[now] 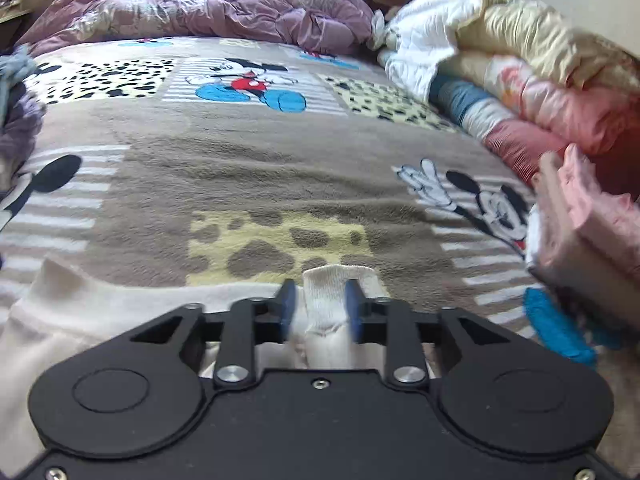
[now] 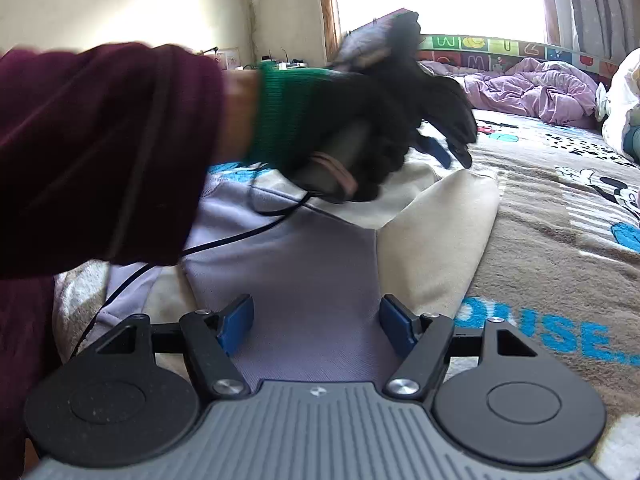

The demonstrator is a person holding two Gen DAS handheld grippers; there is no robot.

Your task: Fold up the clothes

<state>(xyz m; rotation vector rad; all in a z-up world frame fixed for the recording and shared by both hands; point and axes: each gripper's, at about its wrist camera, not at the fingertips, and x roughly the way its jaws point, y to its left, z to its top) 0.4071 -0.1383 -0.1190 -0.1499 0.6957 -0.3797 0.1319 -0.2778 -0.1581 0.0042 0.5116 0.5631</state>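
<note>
Left hand-held gripper released around a ribbed cream cuff — garment cream and lilac.

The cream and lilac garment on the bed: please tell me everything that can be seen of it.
The garment is a soft knit top, pale lilac in the body with cream sleeves and a ribbed cream cuff. It lies spread on the cartoon-print blanket, one sleeve angled across it. The cuff end stands bunched between the fingers of the left gripper. The right gripper hangs open above the lilac body. A gloved hand is over its upper part.
</note>
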